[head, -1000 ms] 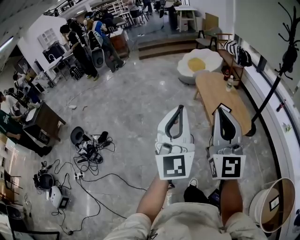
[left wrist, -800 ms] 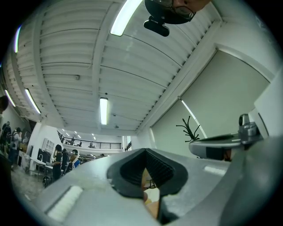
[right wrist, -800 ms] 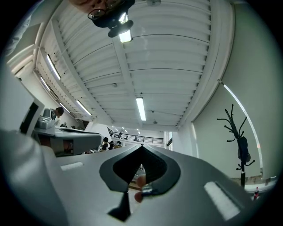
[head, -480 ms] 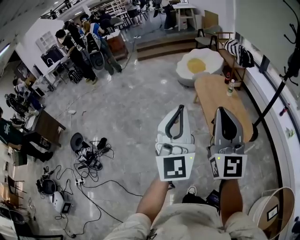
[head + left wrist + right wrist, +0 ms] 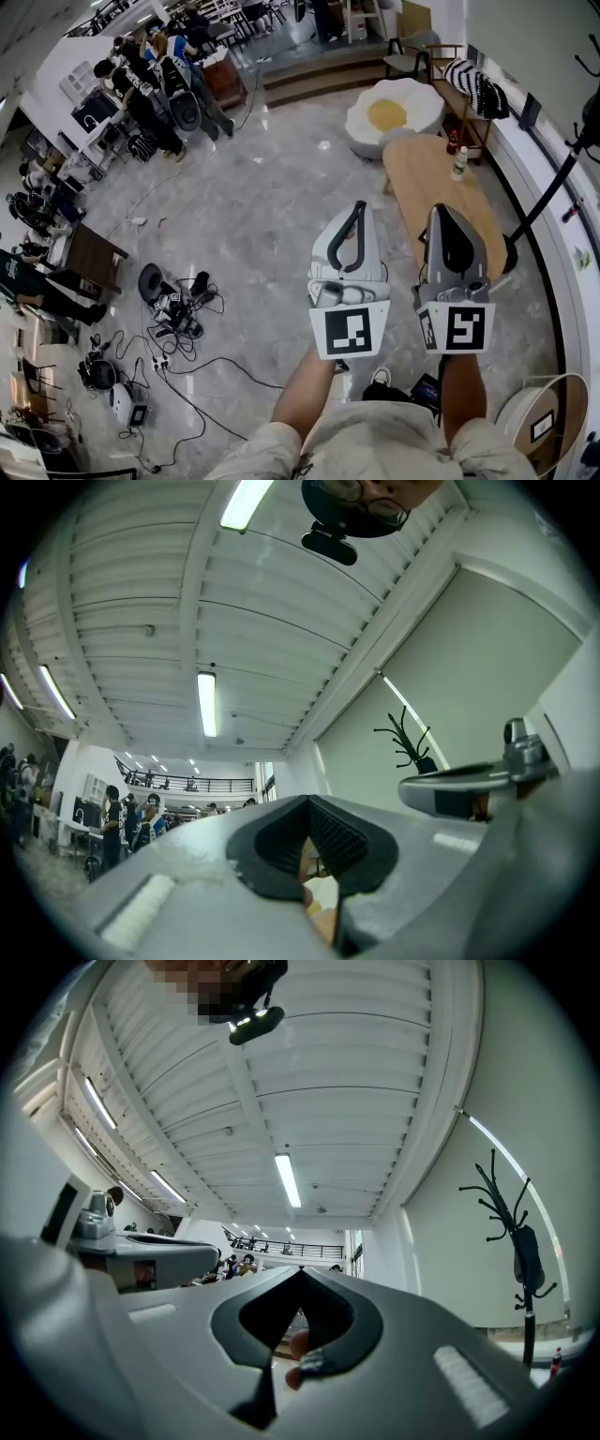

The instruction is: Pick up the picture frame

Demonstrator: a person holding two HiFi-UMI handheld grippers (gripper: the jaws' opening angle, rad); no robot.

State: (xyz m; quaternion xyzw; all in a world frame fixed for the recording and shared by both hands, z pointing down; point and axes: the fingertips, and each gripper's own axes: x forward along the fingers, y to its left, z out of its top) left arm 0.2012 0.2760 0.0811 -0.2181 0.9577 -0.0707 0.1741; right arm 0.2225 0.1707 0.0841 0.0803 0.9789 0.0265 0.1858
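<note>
In the head view both grippers are held side by side in front of me, pointing forward over the grey stone floor. My left gripper (image 5: 357,204) is shut with nothing in it, and its jaws meet at the tip (image 5: 307,799). My right gripper (image 5: 441,210) also has its jaws together and is empty (image 5: 302,1267). Its tip overlaps the near end of a long wooden table (image 5: 422,173). No picture frame shows on the table's visible part, and the right gripper hides some of it.
A bottle (image 5: 459,164) stands on the table's far end. Beyond it lie an egg-shaped cushion (image 5: 392,112) and a chair with a striped cloth (image 5: 476,89). A black coat stand (image 5: 548,192) rises at the right, cables and gear (image 5: 173,300) lie at the left, and a round white tub (image 5: 539,427) is bottom right.
I have moved forward toward the wooden table with both grippers held the same way. A small dark-edged frame seen by the right gripper's tip a second ago is now hidden behind it.
</note>
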